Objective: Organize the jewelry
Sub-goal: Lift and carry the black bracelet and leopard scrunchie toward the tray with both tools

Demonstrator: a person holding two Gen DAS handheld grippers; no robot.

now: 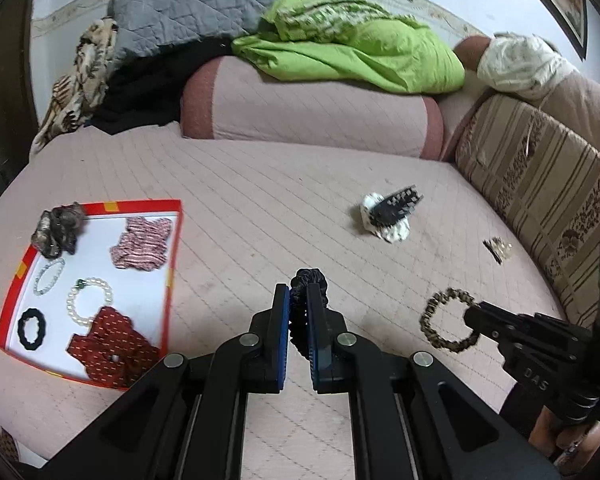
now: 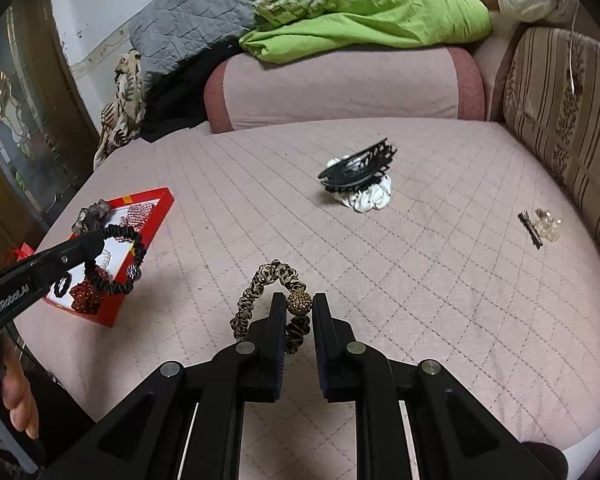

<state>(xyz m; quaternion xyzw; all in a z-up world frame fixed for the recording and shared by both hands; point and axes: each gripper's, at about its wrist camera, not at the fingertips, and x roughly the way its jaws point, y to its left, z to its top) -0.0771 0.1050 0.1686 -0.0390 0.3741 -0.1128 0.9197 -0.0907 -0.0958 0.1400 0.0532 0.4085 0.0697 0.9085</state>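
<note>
The left gripper (image 1: 299,300) was clamped on a black scrunchie (image 2: 118,260), held above the bed cover (image 1: 284,208) near the red tray (image 1: 171,272) at the cover's left edge. The right gripper (image 2: 299,310) was closed on a leopard-print scrunchie (image 2: 260,284), its glittery bead (image 2: 299,303) between the pads, above the cover's near edge. A black hair claw (image 2: 356,168) lay on a white scrunchie (image 2: 370,198) mid-cover.

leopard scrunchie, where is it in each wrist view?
Left wrist: leopard scrunchie lower right, hanging from the right tool.
Right wrist: bottom centre, pinched between that tool's fingers.
Shared landmark: red tray, left in both views.
</note>
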